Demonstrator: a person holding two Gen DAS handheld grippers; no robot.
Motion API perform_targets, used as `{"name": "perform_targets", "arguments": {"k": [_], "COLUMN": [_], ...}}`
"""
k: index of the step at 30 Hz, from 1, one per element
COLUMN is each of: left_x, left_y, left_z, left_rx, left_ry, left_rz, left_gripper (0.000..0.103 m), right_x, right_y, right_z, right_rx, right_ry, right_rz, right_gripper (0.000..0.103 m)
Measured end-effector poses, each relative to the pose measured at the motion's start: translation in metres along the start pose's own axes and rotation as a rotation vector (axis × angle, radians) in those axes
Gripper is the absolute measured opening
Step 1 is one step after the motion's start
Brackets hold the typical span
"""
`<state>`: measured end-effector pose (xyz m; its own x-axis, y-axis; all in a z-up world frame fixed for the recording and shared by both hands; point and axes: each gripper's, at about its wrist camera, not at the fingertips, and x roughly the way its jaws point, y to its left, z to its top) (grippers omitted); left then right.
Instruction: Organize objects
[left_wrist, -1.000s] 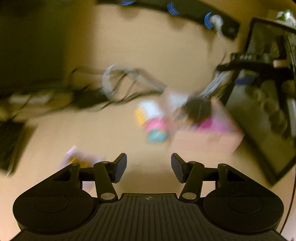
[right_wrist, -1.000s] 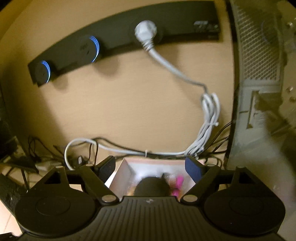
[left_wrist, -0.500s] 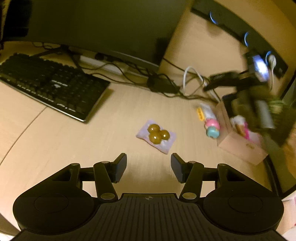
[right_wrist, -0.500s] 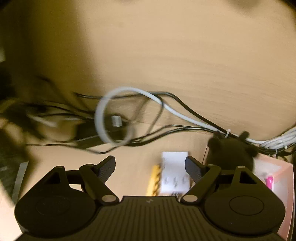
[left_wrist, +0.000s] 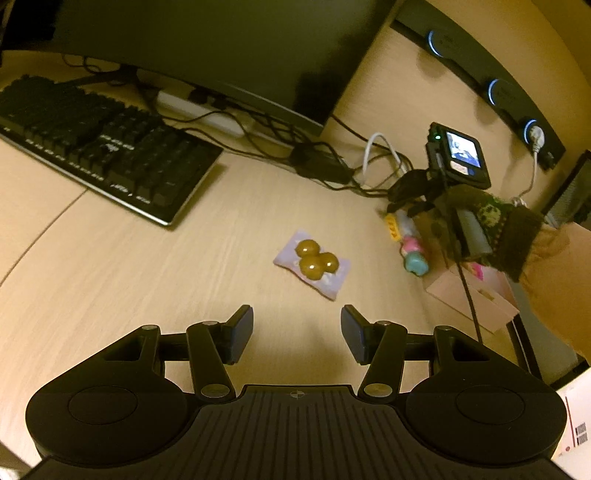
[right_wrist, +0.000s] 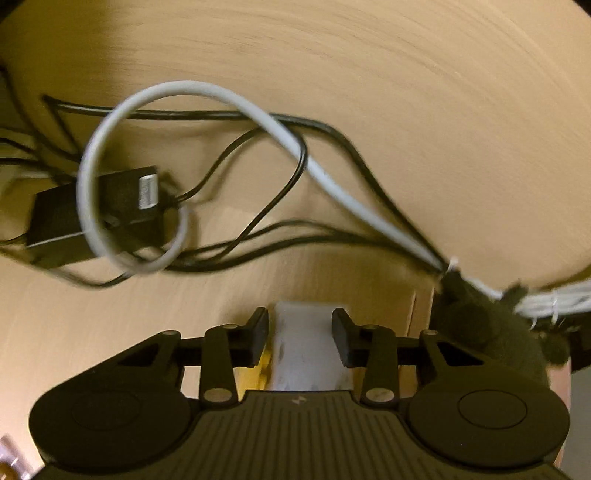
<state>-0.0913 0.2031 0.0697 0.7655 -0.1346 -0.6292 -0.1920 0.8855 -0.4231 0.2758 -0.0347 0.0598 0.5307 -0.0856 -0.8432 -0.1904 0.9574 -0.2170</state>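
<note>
My left gripper (left_wrist: 296, 334) is open and empty above the wooden desk, short of a lilac packet with three brown balls (left_wrist: 312, 263). A white and yellow packet with a pink and teal toy (left_wrist: 408, 243) lies beside a pink box (left_wrist: 476, 295). My right gripper (right_wrist: 299, 338) hangs over the white packet (right_wrist: 306, 347), its fingers (right_wrist: 341, 341) open on either side of it with gaps showing. It also shows in the left wrist view (left_wrist: 413, 192), held by a gloved hand. A dark plush toy (right_wrist: 491, 332) sits at the box edge.
A black keyboard (left_wrist: 92, 144) and a monitor (left_wrist: 221, 44) stand at the back left. A tangle of black and white cables (right_wrist: 207, 177) with a black adapter (right_wrist: 92, 214) lies by the wall. A black power strip (left_wrist: 487, 81) runs along the wall.
My right gripper has dropped from the wall view down over the white packet and narrowed its fingers around it. My left gripper has swung left and steadied, facing the lilac packet.
</note>
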Motion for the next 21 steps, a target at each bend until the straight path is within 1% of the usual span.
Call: {"name": "perform_targets", "arguments": {"k": [3, 6, 7, 8, 11, 13, 15, 16, 17, 19, 20, 21], "left_x": [0.009, 0.017, 0.02, 0.023, 0.031, 0.036, 0.04, 0.041, 0.043, 0.046, 0.047, 0.048], "left_y": [-0.008, -0.019, -0.024, -0.027, -0.038, -0.045, -0.053, -0.056, -0.059, -0.064, -0.065, -0.067], "left_z": [0.0, -0.001, -0.001, -0.002, -0.004, -0.005, -0.007, -0.007, -0.007, -0.008, -0.007, -0.006], "left_rx": [0.016, 0.046, 0.055, 0.06, 0.067, 0.082, 0.105, 0.113, 0.119, 0.13, 0.132, 0.133], "left_ry": [0.017, 0.041, 0.049, 0.055, 0.075, 0.086, 0.094, 0.098, 0.1, 0.105, 0.108, 0.111], "left_rz": [-0.03, -0.064, -0.075, -0.086, -0.117, -0.122, -0.126, -0.13, -0.133, -0.132, -0.13, -0.127], "left_gripper": [0.057, 0.057, 0.057, 0.057, 0.057, 0.057, 0.057, 0.057, 0.057, 0.057, 0.057, 0.057], "right_x": [-0.02, -0.042, -0.05, -0.056, -0.081, -0.095, -0.102, -0.107, -0.114, -0.123, -0.126, -0.132], "right_y": [0.0, -0.002, -0.003, -0.003, -0.005, -0.008, -0.013, -0.016, -0.019, -0.026, -0.029, -0.033], "right_z": [-0.025, -0.057, -0.07, -0.073, -0.104, -0.122, -0.142, -0.152, -0.162, -0.16, -0.153, -0.14], "right_rx": [-0.01, -0.017, -0.019, -0.023, -0.024, -0.026, -0.037, -0.054, -0.07, -0.072, -0.061, -0.045], "right_ry": [-0.002, 0.009, 0.011, 0.004, 0.005, 0.008, 0.031, 0.036, 0.028, 0.0, -0.023, -0.054], "right_rz": [0.086, 0.19, 0.219, 0.237, 0.326, 0.368, 0.422, 0.436, 0.432, 0.437, 0.439, 0.431], "right_gripper": [0.037, 0.037, 0.036, 0.035, 0.035, 0.035, 0.035, 0.035, 0.036, 0.037, 0.042, 0.05]}}
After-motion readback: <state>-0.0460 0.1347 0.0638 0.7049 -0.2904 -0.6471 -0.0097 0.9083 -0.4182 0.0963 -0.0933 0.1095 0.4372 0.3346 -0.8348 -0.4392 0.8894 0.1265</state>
